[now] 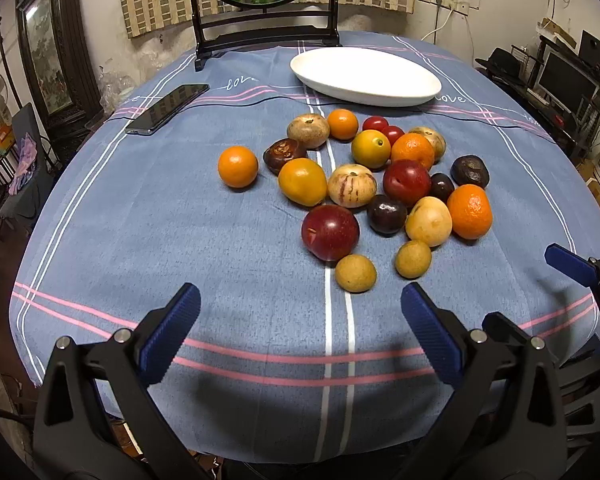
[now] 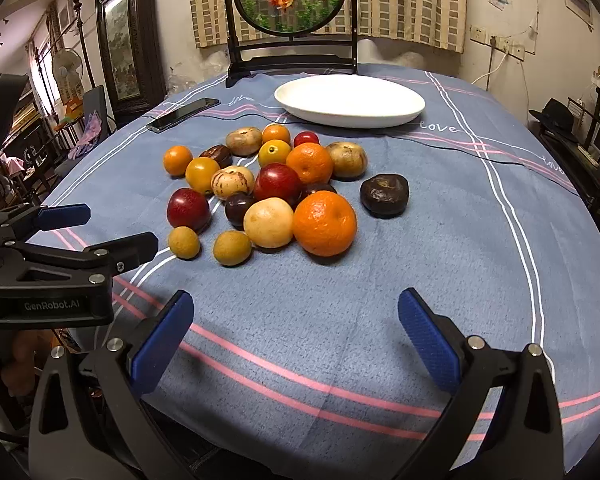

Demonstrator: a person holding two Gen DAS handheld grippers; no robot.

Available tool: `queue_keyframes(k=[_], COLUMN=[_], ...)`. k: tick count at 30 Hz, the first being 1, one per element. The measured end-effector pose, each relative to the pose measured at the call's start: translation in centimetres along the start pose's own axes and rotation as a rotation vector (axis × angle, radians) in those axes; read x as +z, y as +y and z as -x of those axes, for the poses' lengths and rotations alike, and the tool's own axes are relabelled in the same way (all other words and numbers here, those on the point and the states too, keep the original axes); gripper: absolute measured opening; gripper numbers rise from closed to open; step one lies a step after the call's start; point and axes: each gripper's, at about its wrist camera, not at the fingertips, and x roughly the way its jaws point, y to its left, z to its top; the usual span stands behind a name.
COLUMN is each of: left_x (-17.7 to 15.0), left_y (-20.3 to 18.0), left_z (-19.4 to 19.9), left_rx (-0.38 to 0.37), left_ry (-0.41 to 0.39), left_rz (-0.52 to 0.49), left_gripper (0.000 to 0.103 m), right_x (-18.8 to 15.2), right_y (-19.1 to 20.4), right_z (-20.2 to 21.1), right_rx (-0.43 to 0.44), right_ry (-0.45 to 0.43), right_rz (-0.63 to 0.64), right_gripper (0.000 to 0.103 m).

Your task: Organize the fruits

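A round table under a blue cloth with pink and white stripes [image 1: 140,240] spreads ahead of both grippers; far beyond the fingers lies an oval white ceramic dish [image 1: 366,76], bare inside; between dish and grippers sits a loose pile of mixed fruit [image 1: 364,184] — oranges, red plums, dark plums, tan longans; left gripper [image 1: 300,332] and right gripper [image 2: 296,336] hang spread wide, holding nothing — both short of the pile.

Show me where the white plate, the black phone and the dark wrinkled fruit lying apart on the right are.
white plate [image 2: 380,120]: right wrist view, near rim.
black phone [image 1: 168,108]: left wrist view, middle of screen.
dark wrinkled fruit [image 2: 384,194]: right wrist view, middle of its top.
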Motion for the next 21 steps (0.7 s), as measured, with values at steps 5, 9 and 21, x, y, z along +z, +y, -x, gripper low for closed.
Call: queue_keyframes(k=[5, 9, 21], left_x=[-0.1, -0.3, 0.4], left_y=[0.0, 0.0, 0.3], left_z=[0.0, -0.1, -2.0], left_rx=[0.000, -0.005, -0.013], left_ry=[0.003, 0.003, 0.009], left_rz=[-0.002, -0.008, -0.036], left_gripper=[0.101, 0.101, 0.101], right_x=[-0.1, -0.1, 0.5], right_y=[0.1, 0.1, -2.1], right_z=[-0.1, -0.4, -1.9], right_rx=[-0.004, -0.011, -0.075], right_ry=[0.003, 0.011, 0.045], right_rz=[-0.003, -0.006, -0.010], right_gripper=[0.102, 0.102, 0.102])
